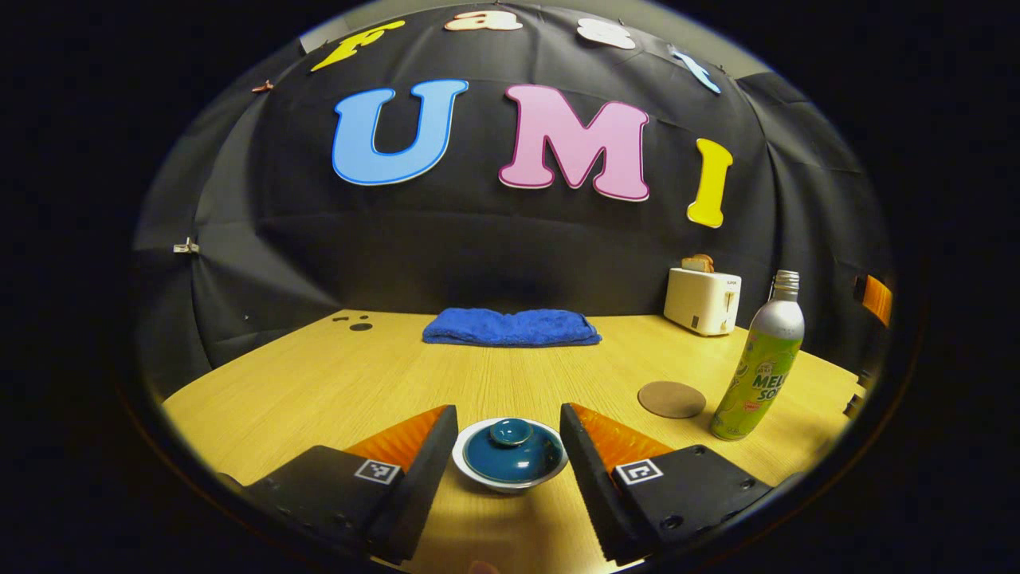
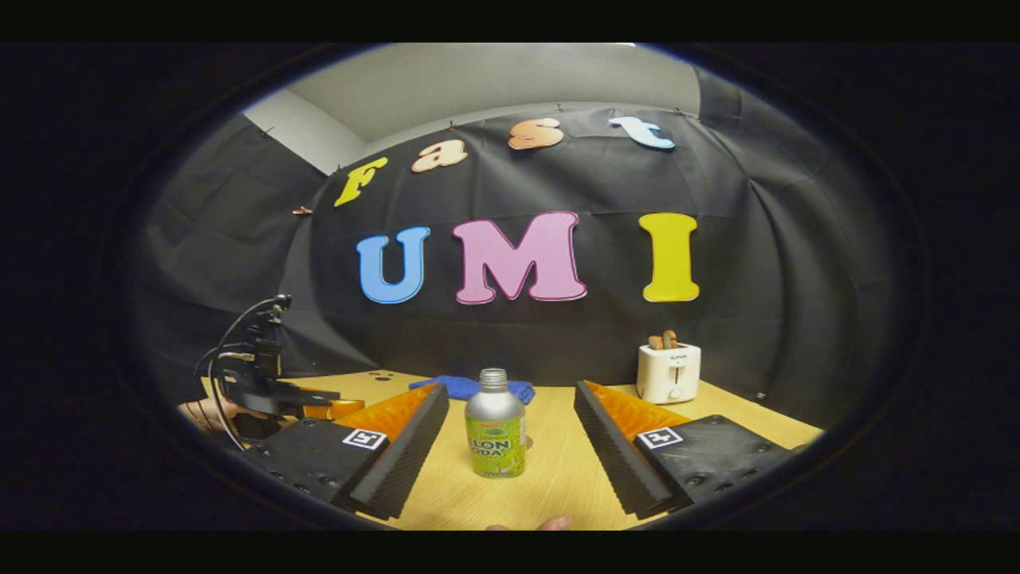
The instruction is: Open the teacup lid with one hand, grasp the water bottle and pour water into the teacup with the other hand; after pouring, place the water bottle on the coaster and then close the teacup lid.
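A white teacup (image 1: 510, 470) with a dark blue knobbed lid (image 1: 511, 450) stands on the wooden table (image 1: 335, 383), between the fingertips of my left gripper (image 1: 508, 426), which is open and touches nothing. To its right lie a round brown coaster (image 1: 671, 399) and an upright green and silver water bottle (image 1: 759, 368) with no cap. In the right gripper view the same bottle (image 2: 495, 435) stands just ahead of my right gripper (image 2: 510, 410), open, its fingers apart on either side. The left gripper (image 2: 263, 383), held by a hand, appears far left there.
A folded blue towel (image 1: 511, 328) lies at the table's back. A white toaster (image 1: 702, 299) with bread in it stands back right, also seen as the toaster (image 2: 668, 371) in the right gripper view. Small dark holes (image 1: 356, 322) mark the table's back left.
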Available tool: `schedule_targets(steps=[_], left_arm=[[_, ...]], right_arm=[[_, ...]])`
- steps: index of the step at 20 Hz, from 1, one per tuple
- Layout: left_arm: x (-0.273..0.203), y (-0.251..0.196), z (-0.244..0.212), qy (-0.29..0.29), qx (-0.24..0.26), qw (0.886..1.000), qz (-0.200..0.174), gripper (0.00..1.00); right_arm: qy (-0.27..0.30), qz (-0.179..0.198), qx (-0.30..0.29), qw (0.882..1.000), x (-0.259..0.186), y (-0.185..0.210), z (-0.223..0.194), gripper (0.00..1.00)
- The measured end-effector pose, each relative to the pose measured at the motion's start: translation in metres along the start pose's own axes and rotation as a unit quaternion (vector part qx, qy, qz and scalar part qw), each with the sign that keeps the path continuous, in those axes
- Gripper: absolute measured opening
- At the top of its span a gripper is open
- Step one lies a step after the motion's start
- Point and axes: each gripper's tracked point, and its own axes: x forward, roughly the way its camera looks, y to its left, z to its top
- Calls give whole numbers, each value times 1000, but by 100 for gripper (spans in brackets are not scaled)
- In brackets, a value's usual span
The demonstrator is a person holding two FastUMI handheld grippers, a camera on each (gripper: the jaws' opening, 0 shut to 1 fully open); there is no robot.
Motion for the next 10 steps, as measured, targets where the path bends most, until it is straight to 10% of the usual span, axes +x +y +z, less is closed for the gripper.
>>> schedule_targets(steps=[10], left_arm=[[11, -1, -4, 5, -11, 1000, 2, 44]], right_arm=[[-1, 2, 6, 1000, -2, -1, 1, 98]])
